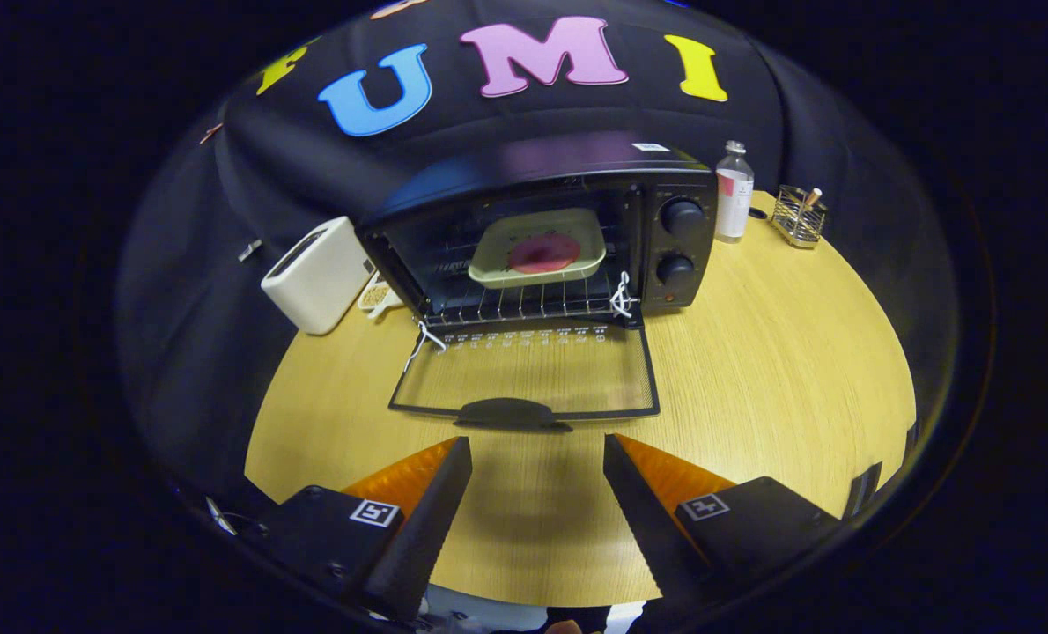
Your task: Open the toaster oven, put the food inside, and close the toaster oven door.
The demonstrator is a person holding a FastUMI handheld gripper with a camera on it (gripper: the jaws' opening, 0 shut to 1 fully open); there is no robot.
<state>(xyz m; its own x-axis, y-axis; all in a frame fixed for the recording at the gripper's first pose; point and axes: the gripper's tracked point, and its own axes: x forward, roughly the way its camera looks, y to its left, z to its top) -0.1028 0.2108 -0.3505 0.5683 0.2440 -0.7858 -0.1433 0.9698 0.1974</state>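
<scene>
Toaster oven (542, 229) at 12 o'clock from the fingers, well beyond them on the wooden table (779, 370), black, cavity open. Inside on the wire rack (524, 302): pale tray (538, 248), with a round pinkish piece of food (543, 254) lying in it. Glass door (524, 374) dropped flat onto the tabletop toward the gripper, with its dark handle (511, 414) at the near edge, just ahead of the fingertips. White cords (621, 299) tied at both hinge corners of the door. Two black knobs (682, 216) stacked on the oven's right panel, at about 1 o'clock.

Gripper (537, 453) empty, spread wide, holding nothing; bare tabletop between the two fingers, tips close to the door handle but apart from it.

At 10 o'clock, just beside the oven's left wall: white slot toaster (317, 275), with a small pale dish (377, 295) tucked between the two. At 1 o'clock, just right of the oven: clear bottle (734, 194) standing upright. Further out toward 2 o'clock, near the table's far edge: small wire basket (799, 216) with something upright in it, too small to tell what.
</scene>
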